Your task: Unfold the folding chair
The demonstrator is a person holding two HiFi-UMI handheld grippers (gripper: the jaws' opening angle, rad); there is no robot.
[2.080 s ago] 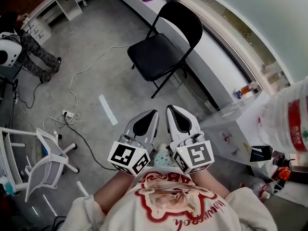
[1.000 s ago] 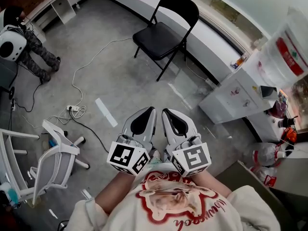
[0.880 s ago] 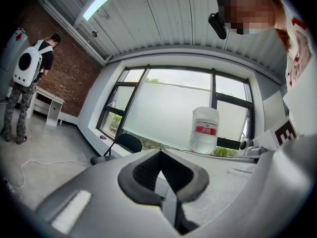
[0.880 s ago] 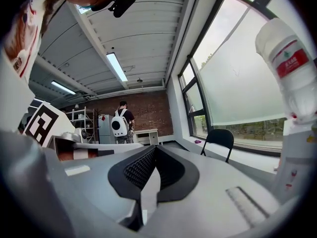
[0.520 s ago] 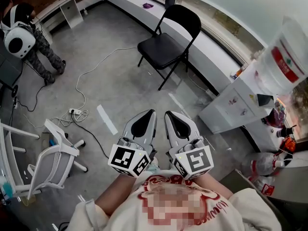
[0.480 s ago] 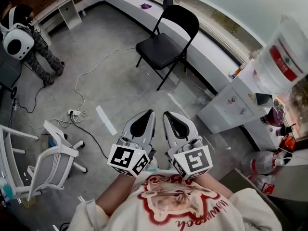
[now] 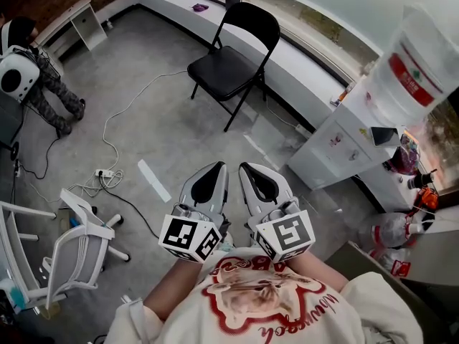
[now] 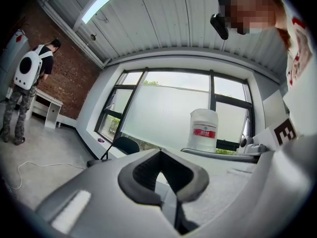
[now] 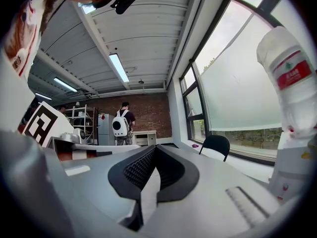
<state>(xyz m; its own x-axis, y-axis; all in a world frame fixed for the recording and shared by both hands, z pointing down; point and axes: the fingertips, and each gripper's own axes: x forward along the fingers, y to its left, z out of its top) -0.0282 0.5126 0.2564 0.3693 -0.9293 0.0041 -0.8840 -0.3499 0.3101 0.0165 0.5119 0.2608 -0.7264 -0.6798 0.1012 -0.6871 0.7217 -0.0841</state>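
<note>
The black folding chair point(image 7: 228, 67) stands unfolded on the grey floor by the window wall, well ahead of both grippers. Its seat is down and its back is upright. It shows small in the left gripper view point(image 8: 126, 145) and in the right gripper view point(image 9: 216, 144). My left gripper point(image 7: 216, 168) and right gripper point(image 7: 248, 168) are held side by side close to my chest, both shut and empty. In their own views the left gripper point(image 8: 161, 155) and right gripper point(image 9: 154, 152) have dark pads meeting with nothing between them.
A white office chair point(image 7: 75, 246) stands at the left. A person with a white backpack point(image 7: 18, 70) is at the far left. A white cable with a power strip point(image 7: 106, 170) lies on the floor. A white cabinet point(image 7: 333, 145) and a big water bottle point(image 7: 419, 56) stand at the right.
Both grippers stay shut and together. The head view has drifted, and the chair sits a little farther away and more to the left than before.
</note>
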